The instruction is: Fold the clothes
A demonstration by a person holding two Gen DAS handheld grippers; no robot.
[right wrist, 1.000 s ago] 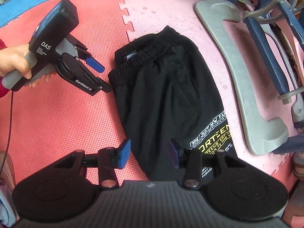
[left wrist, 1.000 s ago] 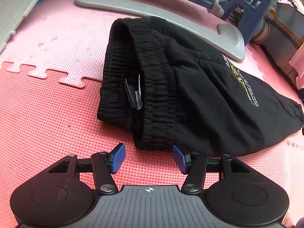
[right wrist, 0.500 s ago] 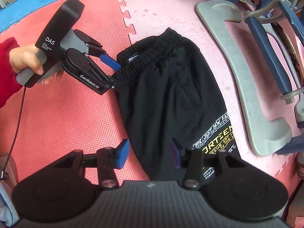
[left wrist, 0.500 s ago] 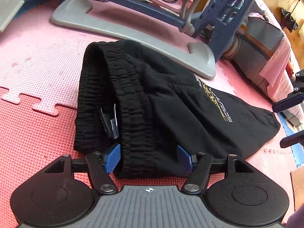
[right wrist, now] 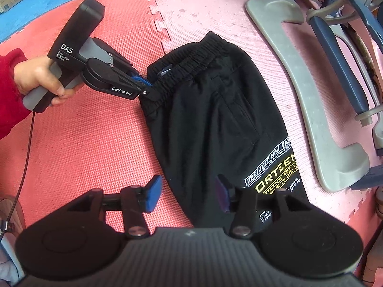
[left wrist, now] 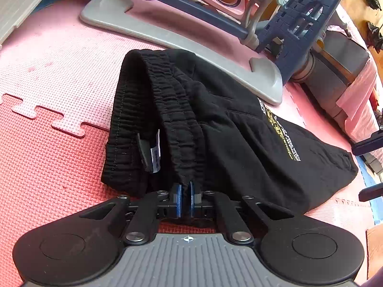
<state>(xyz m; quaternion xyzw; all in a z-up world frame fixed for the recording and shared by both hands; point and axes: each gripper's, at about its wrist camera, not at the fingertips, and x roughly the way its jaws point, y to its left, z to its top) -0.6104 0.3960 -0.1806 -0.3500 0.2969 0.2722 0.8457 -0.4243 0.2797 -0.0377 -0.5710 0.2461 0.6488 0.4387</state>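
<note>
Shorts point(right wrist: 215, 119), black and folded, lie at frame centre on the foam floor mat point(right wrist: 95, 143); the left gripper point(left wrist: 184, 197) pinches their waistband point(left wrist: 177, 119), while the right gripper point(right wrist: 189, 195) hovers wide open, empty, over the lower hem.

The floor is covered in interlocking foam mats point(right wrist: 95, 148), a darker coral-red section joining a paler pink section point(right wrist: 203, 12) along a jigsaw seam, with a strip of blue mat point(right wrist: 59, 4) at the far edge. A grey curved plastic base point(right wrist: 308, 95) lies on the pink mats beside navy-blue frame parts point(left wrist: 299, 28). Bright, even light falls across everything.
</note>
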